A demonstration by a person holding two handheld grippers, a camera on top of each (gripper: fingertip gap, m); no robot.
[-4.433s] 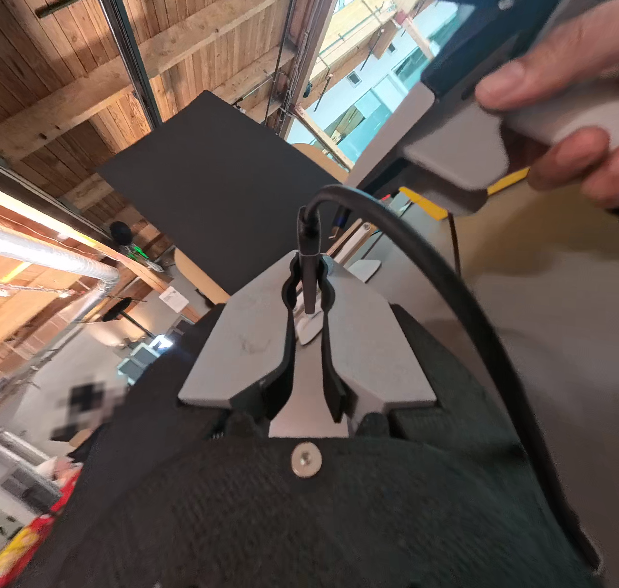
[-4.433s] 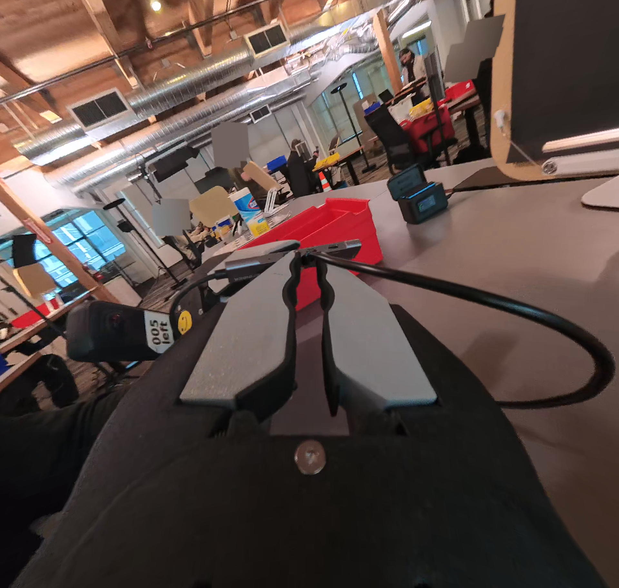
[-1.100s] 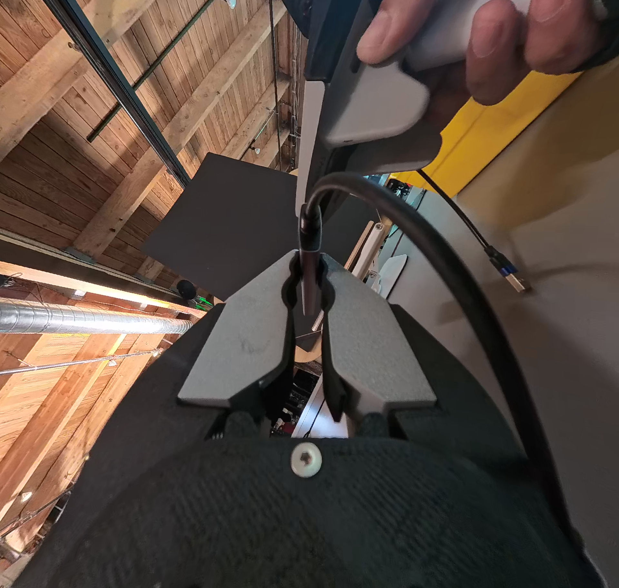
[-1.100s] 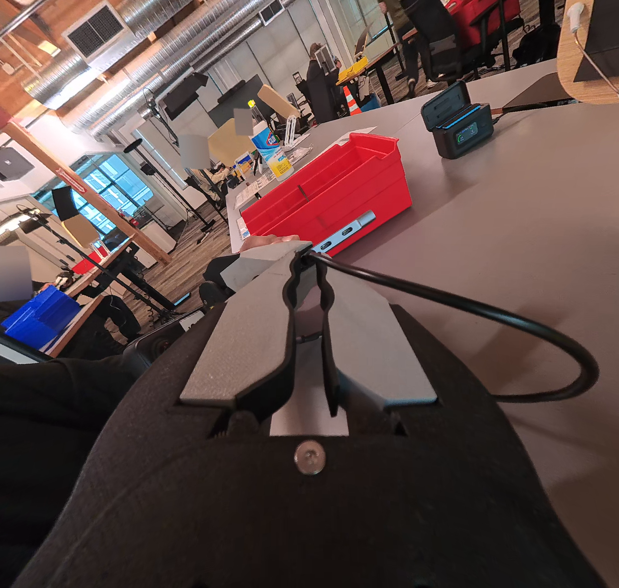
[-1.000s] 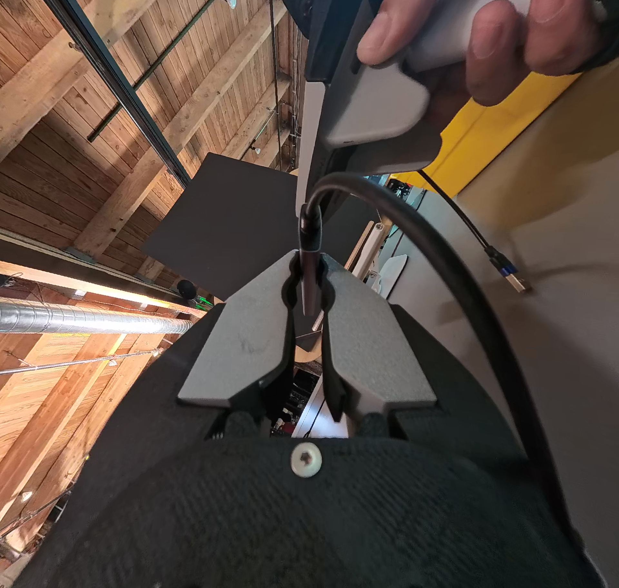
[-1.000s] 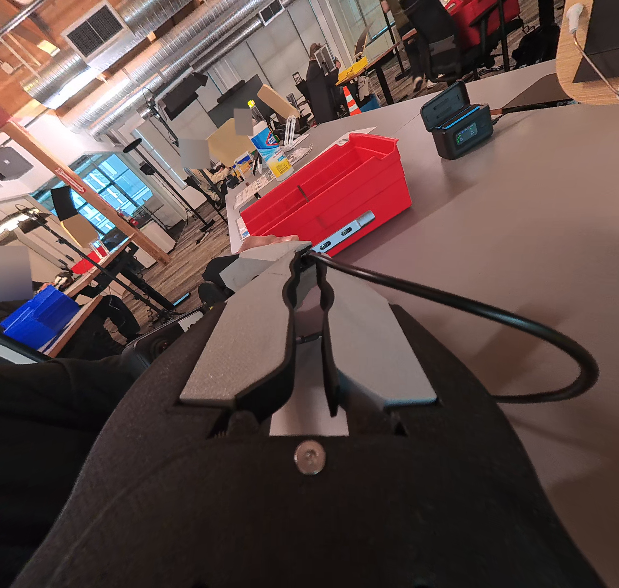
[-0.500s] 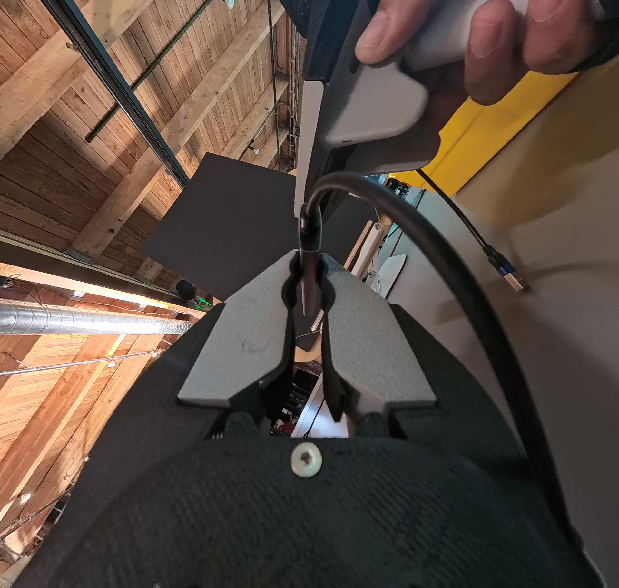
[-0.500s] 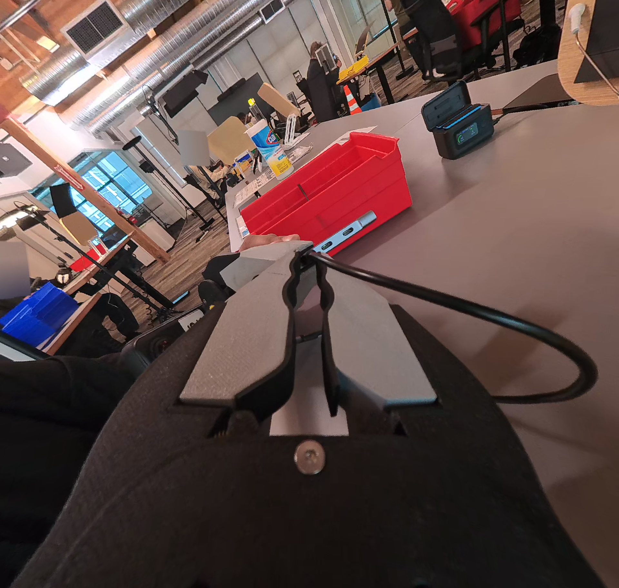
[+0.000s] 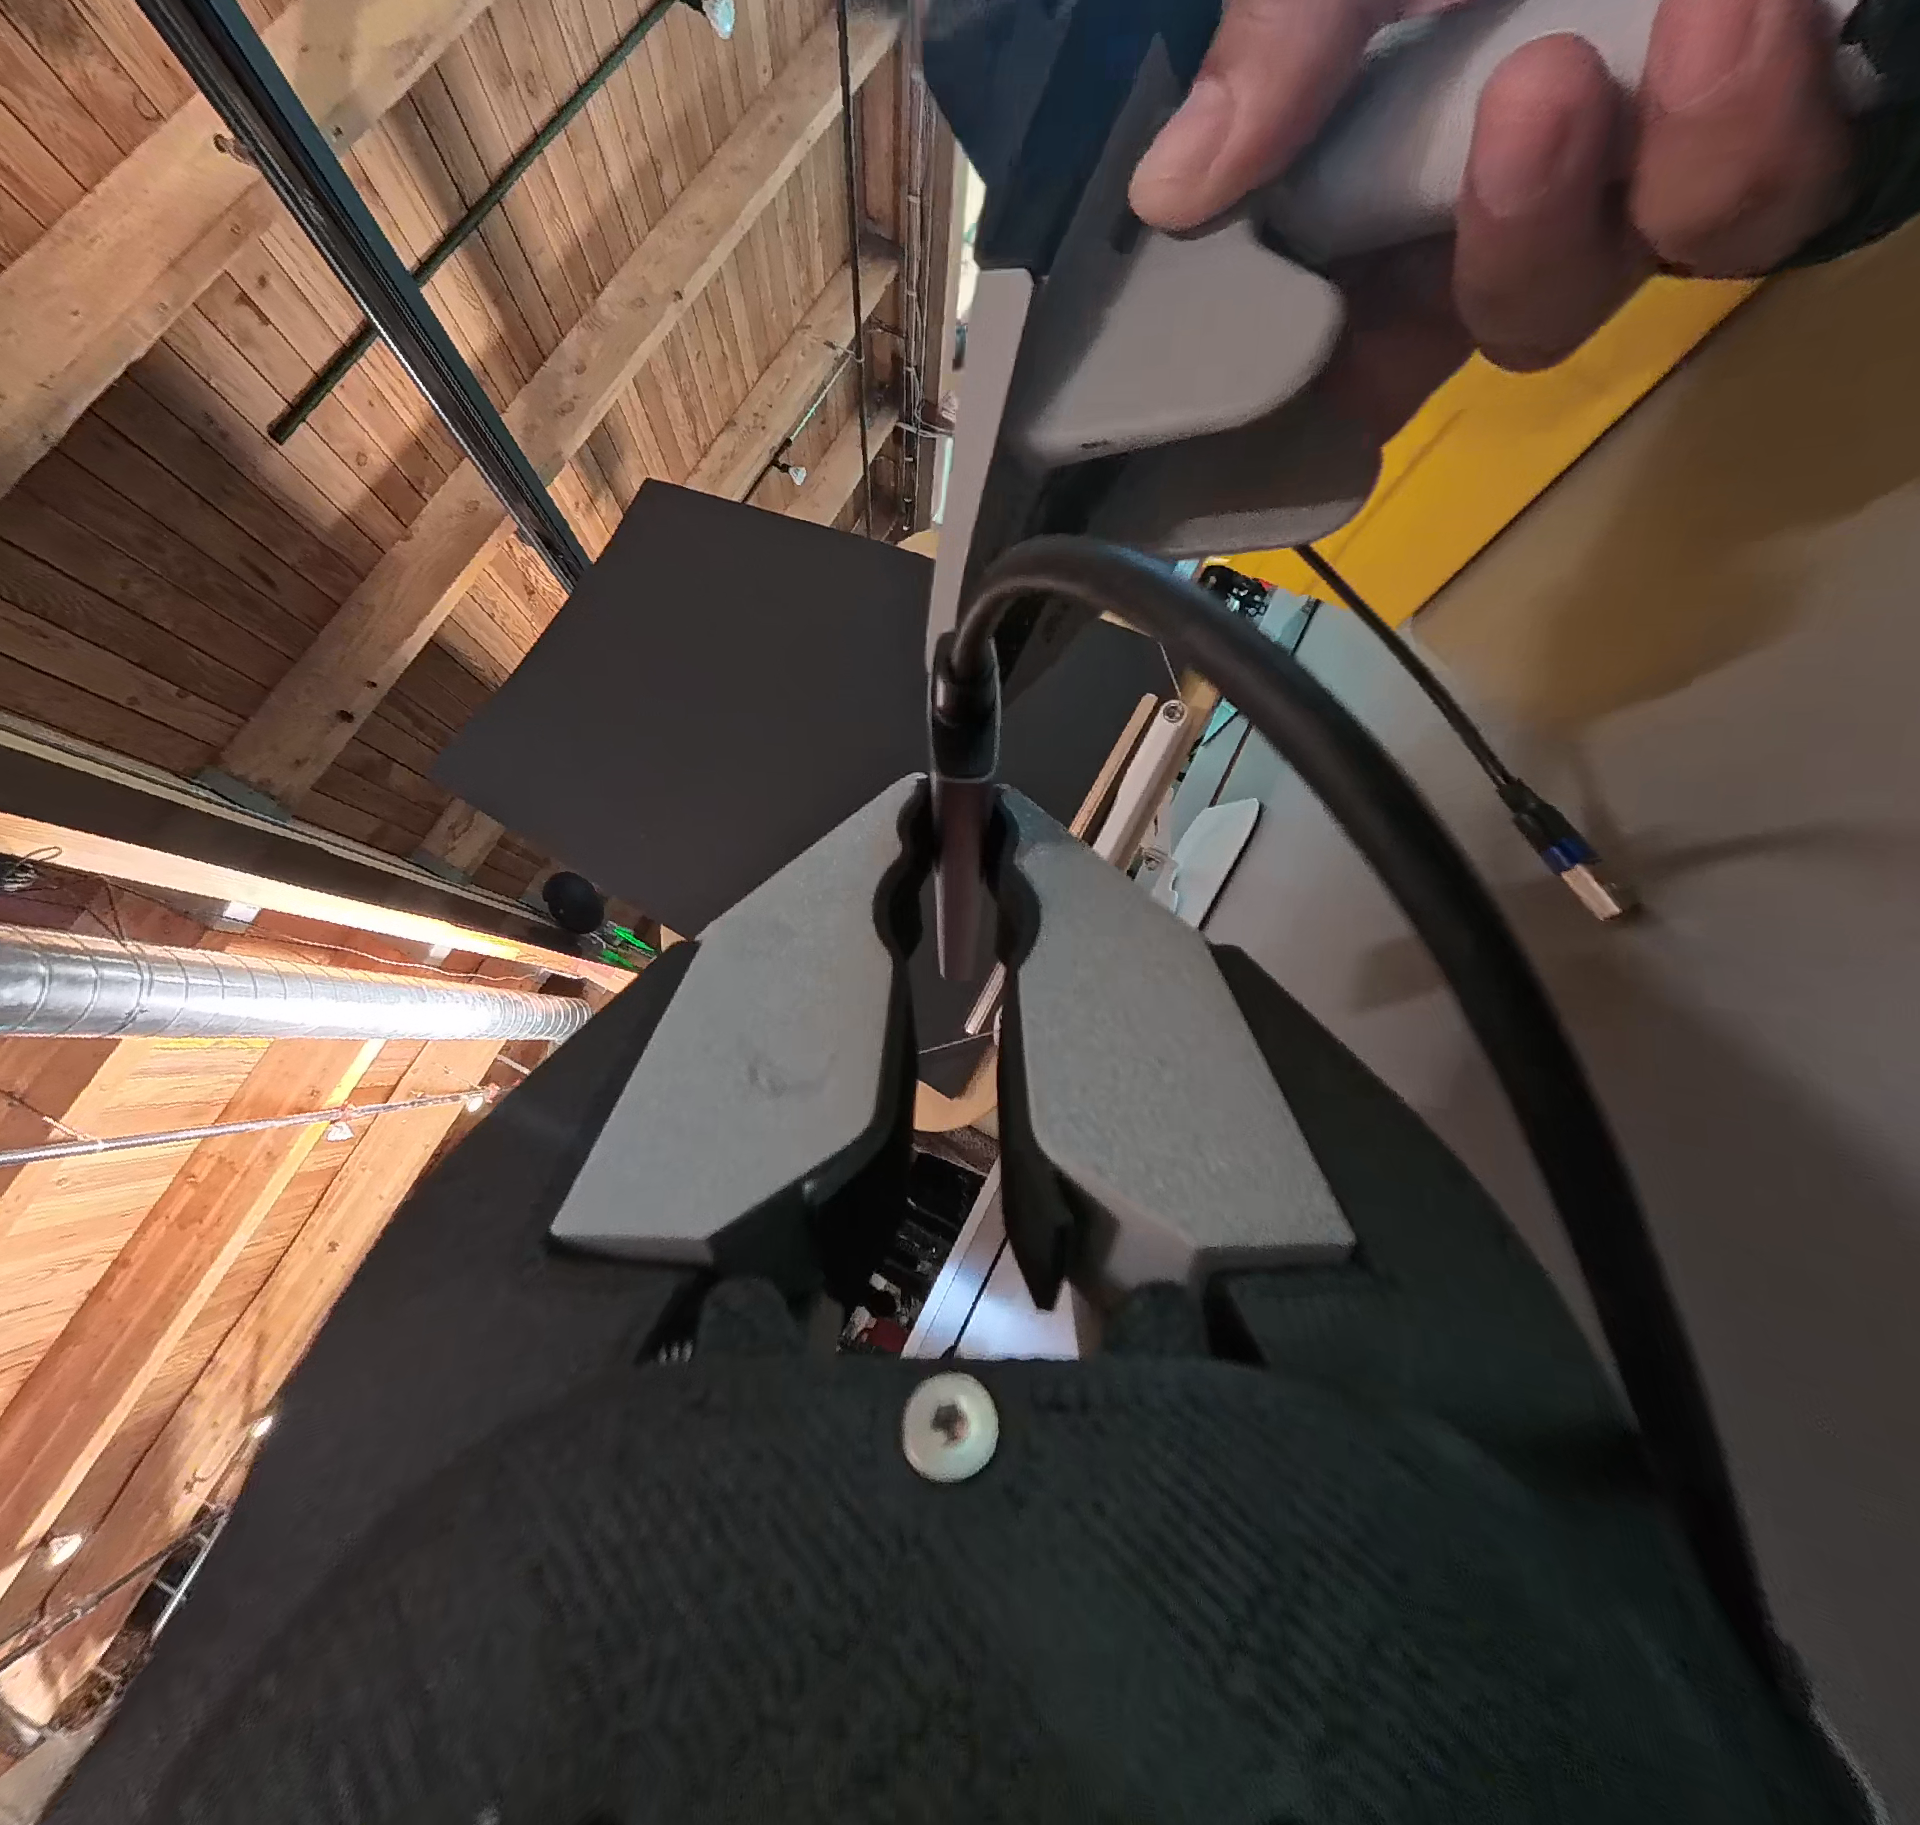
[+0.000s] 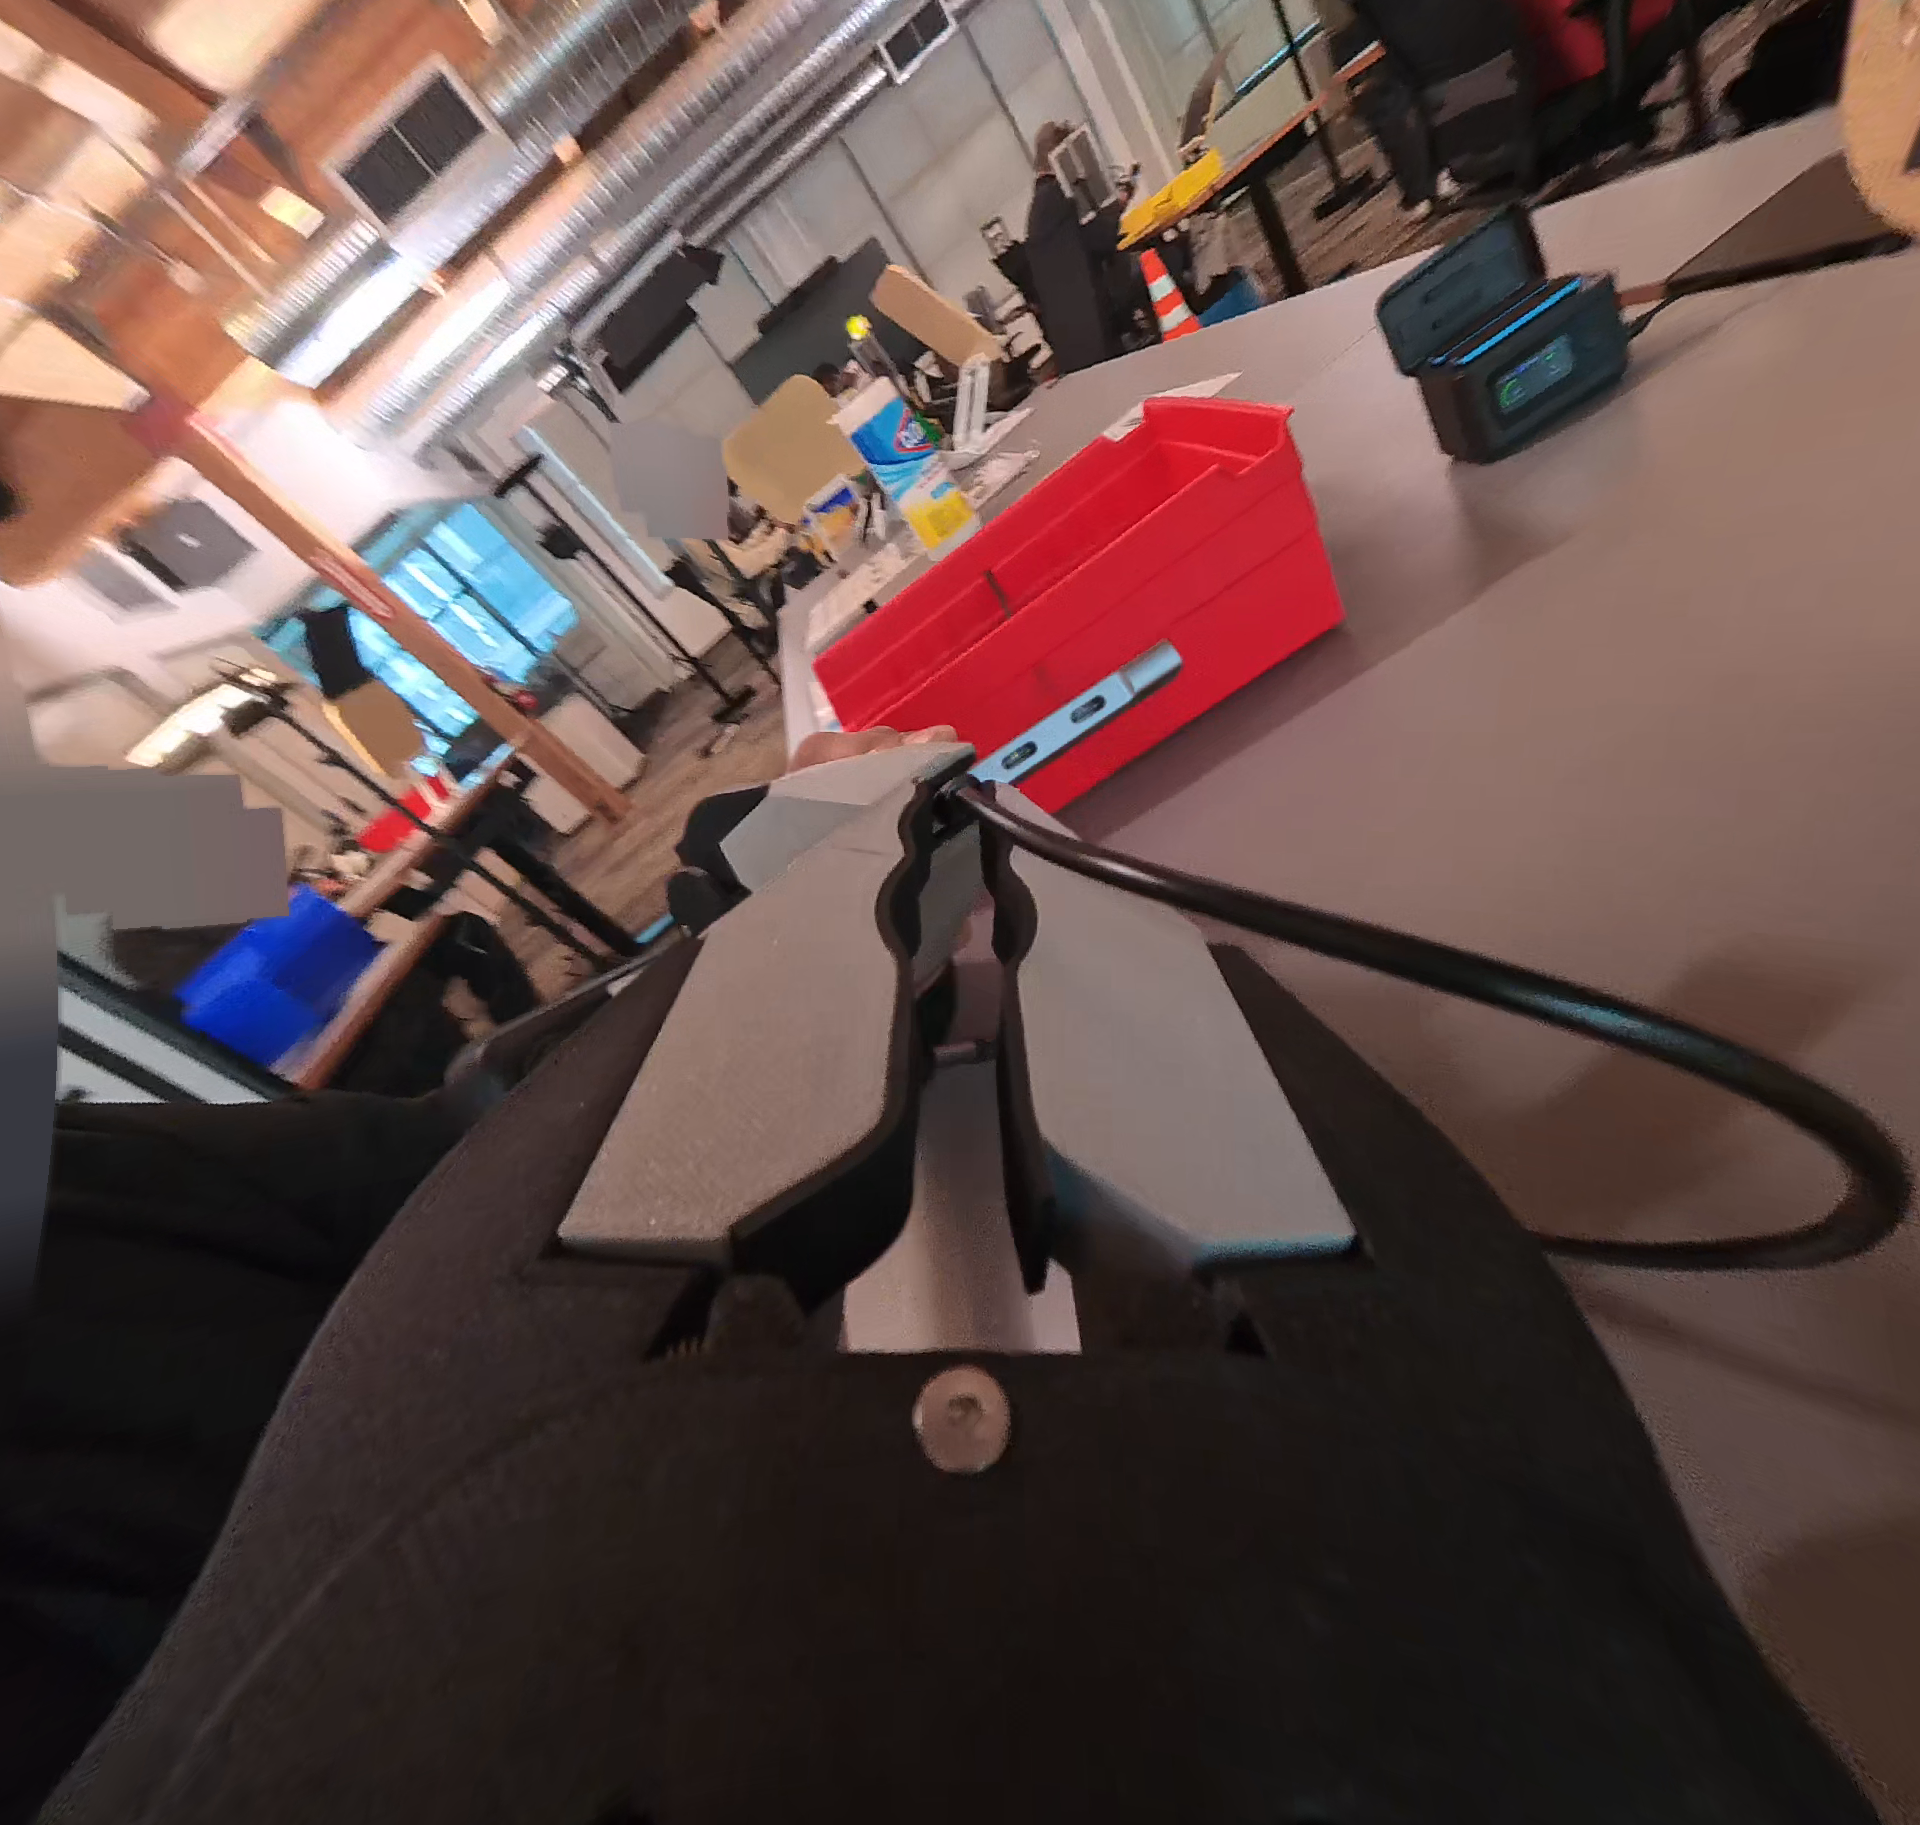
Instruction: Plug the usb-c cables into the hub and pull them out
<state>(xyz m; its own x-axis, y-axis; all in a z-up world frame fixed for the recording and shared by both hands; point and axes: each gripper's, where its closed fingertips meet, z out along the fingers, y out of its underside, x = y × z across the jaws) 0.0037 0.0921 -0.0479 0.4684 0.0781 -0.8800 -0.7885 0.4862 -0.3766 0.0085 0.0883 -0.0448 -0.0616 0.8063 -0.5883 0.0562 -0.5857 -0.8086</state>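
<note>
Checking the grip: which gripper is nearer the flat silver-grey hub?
Left. The left gripper clamps the flat silver-grey hub itself; the right gripper sits beside it, pinching the thick black cable at the hub's edge.

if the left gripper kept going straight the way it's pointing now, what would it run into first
Probably the right gripper held by a hand just beyond the left gripper and its clamped plug. Depth is hard to judge, so it might pass just beside it.

Both views are bright and bent by the wide lens. The left view is sharp, with a glowing strip light (image 9: 312,908) and soft shadows on the table (image 9: 1714,996). The right view is motion-blurred, windows (image 10: 457,591) glaring.
</note>
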